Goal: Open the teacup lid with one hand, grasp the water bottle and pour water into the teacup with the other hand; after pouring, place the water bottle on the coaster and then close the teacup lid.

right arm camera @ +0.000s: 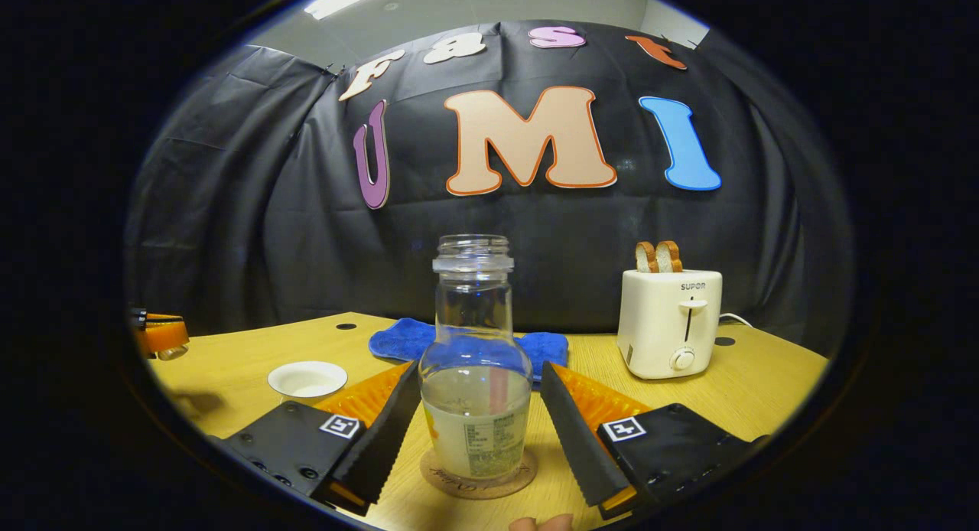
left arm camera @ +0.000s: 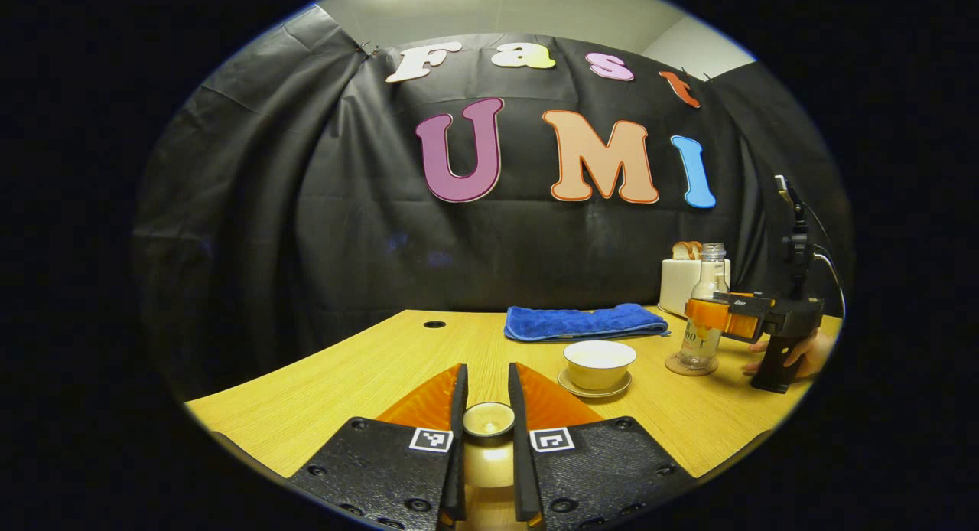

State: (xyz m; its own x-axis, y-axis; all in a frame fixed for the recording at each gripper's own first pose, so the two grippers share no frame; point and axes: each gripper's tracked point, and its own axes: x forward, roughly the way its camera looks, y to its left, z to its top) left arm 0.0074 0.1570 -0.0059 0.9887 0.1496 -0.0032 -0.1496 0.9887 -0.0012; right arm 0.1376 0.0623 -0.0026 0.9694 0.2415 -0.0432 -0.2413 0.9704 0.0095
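My left gripper [left arm camera: 487, 408] hides most of the small round pale ceramic teacup lid [left arm camera: 489, 420] between its fingers, so I cannot tell whether both press on it. In the right gripper view, the clear glass water bottle [right arm camera: 475, 363] covers the middle of the folded blue terry towel [right arm camera: 398, 340] and most of the round cork coaster [right arm camera: 478, 476]. The print on the bottle's label is too small to make out. At that view's left edge, my left gripper [right arm camera: 157, 336] is cut off.

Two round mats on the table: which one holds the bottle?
The cork coaster, flat under the bottle, between the right gripper's open fingers. The saucer holds the teacup.
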